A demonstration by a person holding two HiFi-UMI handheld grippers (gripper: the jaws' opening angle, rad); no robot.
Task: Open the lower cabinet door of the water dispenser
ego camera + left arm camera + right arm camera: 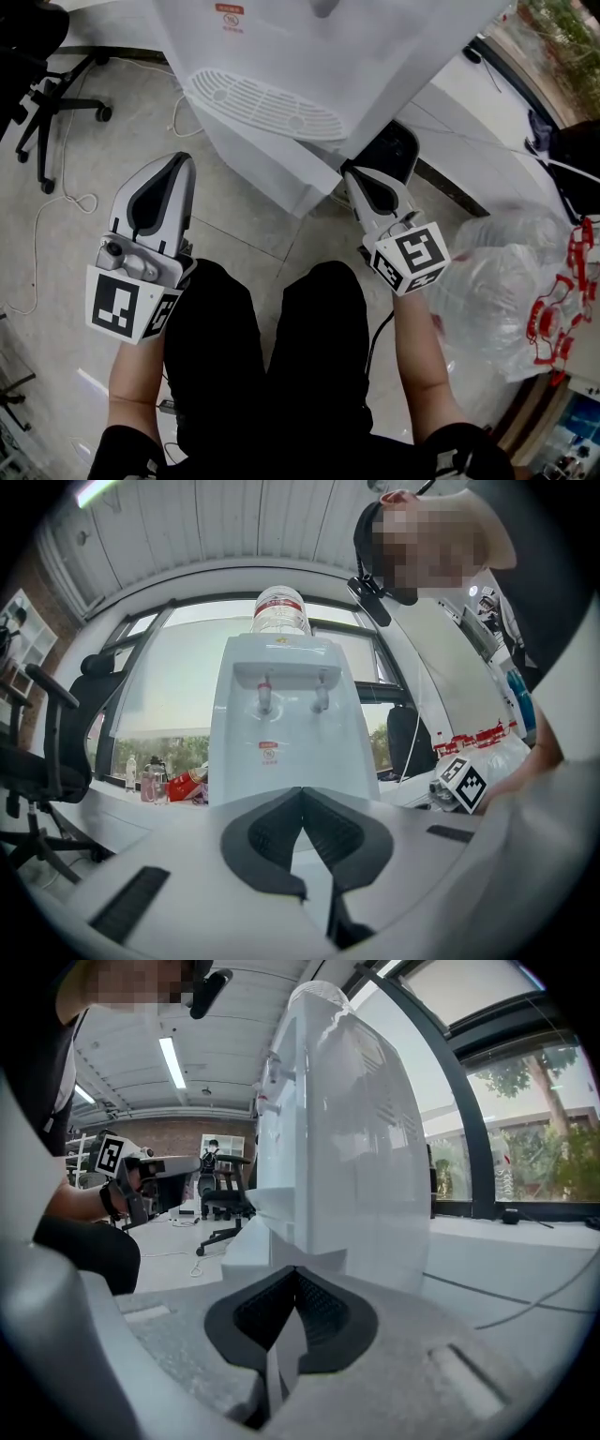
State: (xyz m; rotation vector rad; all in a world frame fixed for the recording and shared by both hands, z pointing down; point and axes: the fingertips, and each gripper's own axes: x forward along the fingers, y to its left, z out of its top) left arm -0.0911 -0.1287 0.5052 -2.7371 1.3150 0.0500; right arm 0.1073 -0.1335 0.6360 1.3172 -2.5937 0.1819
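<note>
The tall white plastic water dispenser [375, 56] stands at the far centre. Its flat white lower cabinet door [253, 159] faces the person, long axis upright. Of the 2 grippers, the right gripper [349, 173] is nearer: its fingers are pressed together at the door's right edge, and whether they pinch that edge cannot be told. The left gripper [183, 159], fingers together and empty, hangs near left of the door, apart from it.
</note>
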